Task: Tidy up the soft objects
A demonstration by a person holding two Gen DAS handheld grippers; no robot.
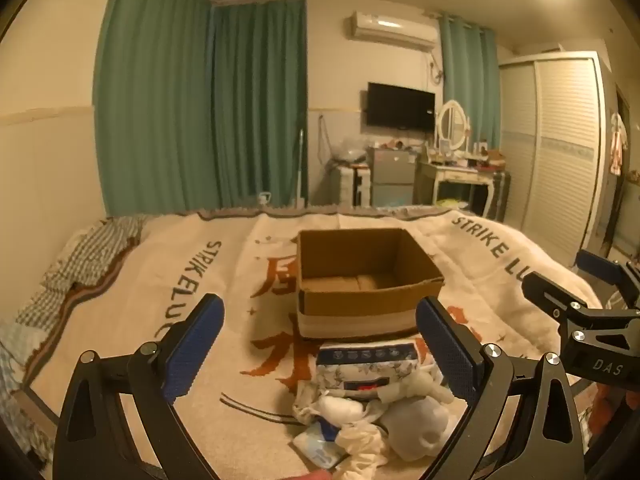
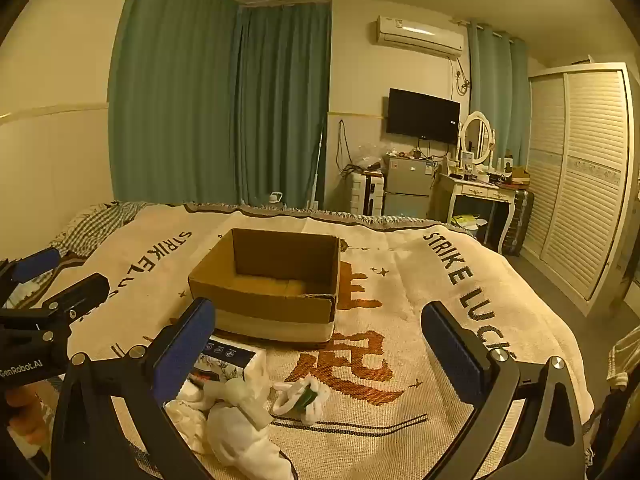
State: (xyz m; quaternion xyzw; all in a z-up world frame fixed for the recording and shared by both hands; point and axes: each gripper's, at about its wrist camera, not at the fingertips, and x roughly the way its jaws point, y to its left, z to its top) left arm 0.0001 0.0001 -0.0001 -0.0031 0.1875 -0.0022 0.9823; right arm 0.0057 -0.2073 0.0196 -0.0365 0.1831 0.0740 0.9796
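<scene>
I keep both grippers wide open and empty; the soft pile (image 1: pixel 360 412) lies on the blanket (image 1: pixel 120 320) directly under my left gripper (image 1: pixel 320 344), so I judge left is nearer; the empty cardboard box (image 1: pixel 368 280) stands just beyond it.

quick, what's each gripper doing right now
Left gripper: open, holding nothing.
Right gripper: open, holding nothing.
</scene>
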